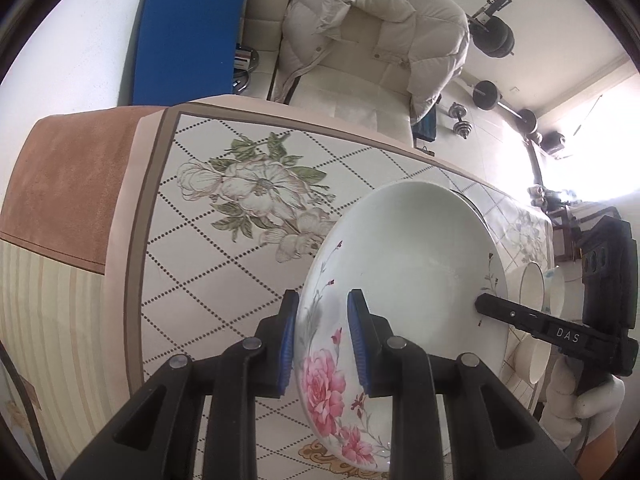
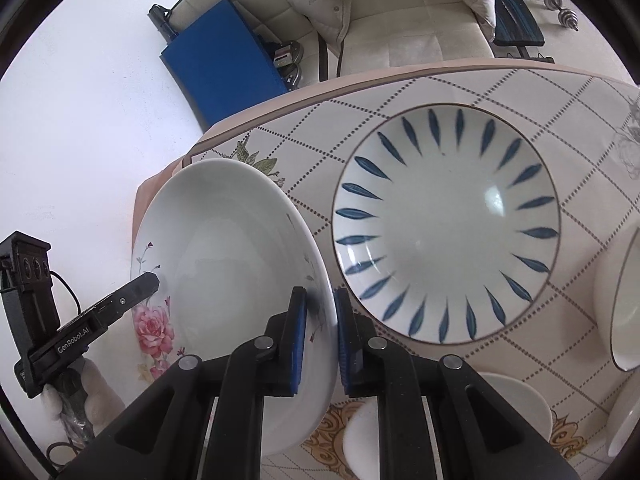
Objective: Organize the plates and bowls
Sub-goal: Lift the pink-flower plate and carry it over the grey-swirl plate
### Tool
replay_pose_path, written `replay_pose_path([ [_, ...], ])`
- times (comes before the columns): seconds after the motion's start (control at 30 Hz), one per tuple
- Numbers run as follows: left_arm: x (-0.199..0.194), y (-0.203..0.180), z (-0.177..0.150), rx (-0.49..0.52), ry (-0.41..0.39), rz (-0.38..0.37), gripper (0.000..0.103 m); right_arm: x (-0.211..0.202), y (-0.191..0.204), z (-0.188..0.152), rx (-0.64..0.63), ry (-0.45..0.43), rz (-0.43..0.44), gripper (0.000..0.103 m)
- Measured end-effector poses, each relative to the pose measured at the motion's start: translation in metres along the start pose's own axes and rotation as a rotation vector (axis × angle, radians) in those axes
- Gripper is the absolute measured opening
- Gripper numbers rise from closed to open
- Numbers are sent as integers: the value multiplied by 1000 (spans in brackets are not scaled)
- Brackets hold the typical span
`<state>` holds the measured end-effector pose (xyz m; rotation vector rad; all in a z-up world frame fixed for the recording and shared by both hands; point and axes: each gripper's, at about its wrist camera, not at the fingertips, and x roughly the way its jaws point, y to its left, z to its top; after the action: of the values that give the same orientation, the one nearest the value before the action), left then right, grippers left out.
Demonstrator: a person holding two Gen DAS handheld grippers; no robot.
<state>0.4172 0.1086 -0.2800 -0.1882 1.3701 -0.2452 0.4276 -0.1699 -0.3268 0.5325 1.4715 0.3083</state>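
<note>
Across the frame's middle lies my quilted floral table (image 1: 224,240). Centre-right, lifted and tilted, the white rose-painted ceramic plate (image 1: 400,272) looks stiff, slick, breakable; I keep to opposite rims. Left tongs (image 1: 322,340) and right tongs (image 2: 320,340) both pinch it.

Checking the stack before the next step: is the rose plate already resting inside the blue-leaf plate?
No: the rose plate is held tilted beside the blue-leaf plate, which lies empty on the table.
</note>
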Motion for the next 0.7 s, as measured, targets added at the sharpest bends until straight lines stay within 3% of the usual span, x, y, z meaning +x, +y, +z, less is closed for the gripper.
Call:
replay_pose_path([
  [0.4, 16, -82, -61, 104, 43, 1, 22, -56, -80, -83, 69, -27, 9, 16],
  [0.7, 58, -111, -105, 122, 134, 1, 22, -56, -136, -131, 108, 3, -18, 16],
])
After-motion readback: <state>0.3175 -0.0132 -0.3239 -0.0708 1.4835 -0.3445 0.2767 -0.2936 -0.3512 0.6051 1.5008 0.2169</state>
